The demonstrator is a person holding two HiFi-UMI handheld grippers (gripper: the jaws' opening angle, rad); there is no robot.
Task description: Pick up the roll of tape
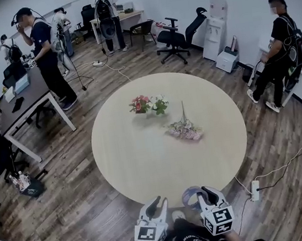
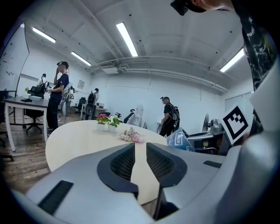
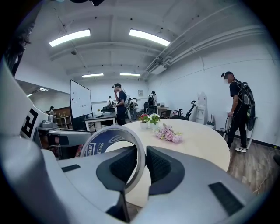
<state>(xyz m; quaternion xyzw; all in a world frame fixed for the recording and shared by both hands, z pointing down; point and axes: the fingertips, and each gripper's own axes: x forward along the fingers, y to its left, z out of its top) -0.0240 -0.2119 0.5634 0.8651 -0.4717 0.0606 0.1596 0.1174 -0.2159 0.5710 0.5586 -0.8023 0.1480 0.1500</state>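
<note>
The roll of tape [image 1: 190,194], a thin ring with a blue printed inner face, hangs over the near edge of the round table [image 1: 140,163]. My right gripper [image 1: 204,196] is shut on it. In the right gripper view the tape's [image 3: 109,139] wall stands pinched between the two dark pads, at my right gripper [image 3: 141,162]. My left gripper [image 1: 157,202] sits just left of it, apart from the tape. Its jaws [image 2: 140,153] stand a narrow gap apart with nothing between them. The tape [image 2: 178,140] shows to their right.
On the table stand two small flower pots [image 1: 149,105] and a lying bouquet [image 1: 185,131]. Several people stand around the room, with desks, office chairs and a whiteboard behind. A power strip [image 1: 255,188] and cables lie on the floor at the right.
</note>
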